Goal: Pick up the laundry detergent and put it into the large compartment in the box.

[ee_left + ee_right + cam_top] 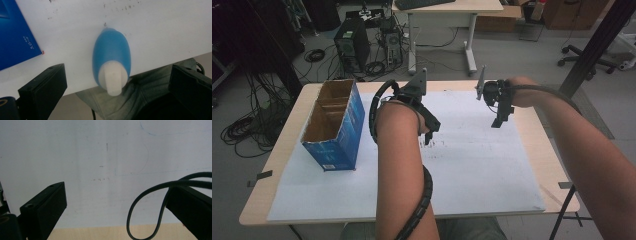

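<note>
Blue egg-shaped plastic bottle with a white flat-sided cap (111,62) lies on its side on the white paper sheet (160,30), close to the near edge of the sheet, cap end pointing toward the person, right between the jaws of the left gripper (112,82). Left gripper jaws are spread wide, nothing pinched, one on each side of the bottle and clear of it. Bottle looks light, smooth and probably slippery, rounded body likely to roll or squirt out of a squeeze; safest hold seems across the widest part of the blue body, or on the flat faces of the white cap. Right gripper (112,202) also spread, holding nothing, hanging over bare paper well apart from the bottle, its own black cable (147,207) looping across its view. Open-topped blue cardboard box (334,125) stands at the left side of the wooden table (277,170), near the bottle but not touching. Nothing blocks the left gripper's approach; the table edge is close, so a nudged bottle could roll off onto the person's lap.
</note>
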A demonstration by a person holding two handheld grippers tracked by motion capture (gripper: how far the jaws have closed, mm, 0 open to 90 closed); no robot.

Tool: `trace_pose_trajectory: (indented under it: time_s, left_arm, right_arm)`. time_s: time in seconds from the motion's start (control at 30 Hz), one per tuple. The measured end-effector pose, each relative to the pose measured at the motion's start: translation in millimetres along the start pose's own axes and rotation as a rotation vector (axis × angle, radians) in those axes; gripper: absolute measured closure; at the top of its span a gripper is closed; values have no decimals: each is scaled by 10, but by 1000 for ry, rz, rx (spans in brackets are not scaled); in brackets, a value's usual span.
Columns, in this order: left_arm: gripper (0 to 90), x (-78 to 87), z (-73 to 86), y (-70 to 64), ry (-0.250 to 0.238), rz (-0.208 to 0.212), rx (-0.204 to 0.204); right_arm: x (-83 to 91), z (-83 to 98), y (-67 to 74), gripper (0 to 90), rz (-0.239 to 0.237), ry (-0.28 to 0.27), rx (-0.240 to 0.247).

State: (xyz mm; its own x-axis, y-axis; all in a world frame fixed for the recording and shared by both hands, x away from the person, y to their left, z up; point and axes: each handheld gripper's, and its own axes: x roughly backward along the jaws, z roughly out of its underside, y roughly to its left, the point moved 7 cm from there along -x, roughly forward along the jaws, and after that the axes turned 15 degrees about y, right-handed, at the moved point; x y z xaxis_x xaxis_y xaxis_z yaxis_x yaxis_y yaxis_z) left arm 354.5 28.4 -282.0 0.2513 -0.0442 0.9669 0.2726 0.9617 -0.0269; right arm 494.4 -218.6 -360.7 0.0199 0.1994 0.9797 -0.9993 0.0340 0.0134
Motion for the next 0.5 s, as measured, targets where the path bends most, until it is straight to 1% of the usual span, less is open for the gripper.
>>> trace_pose_trajectory:
  time_s: [0.07,0.1,0.23,0.43,0.5]
  left_arm:
    - [25,-53,-15,1,-1,3,3]
    - [26,-53,-15,1,-1,3,3]
    - [32,-147,-25,-1,14,-1,-2]
    - [33,-211,-39,11,8,3,2]
    - [35,-252,-44,22,15,-1,6]
  right_arm:
    - [-2,-6,7,29,0,-1,2]
    - [-2,-6,7,29,0,-1,2]
    - [-18,-12,20,29,-1,-4,4]
    - [-35,-14,31,29,-13,-23,3]
    - [-46,-10,35,29,-13,-25,3]
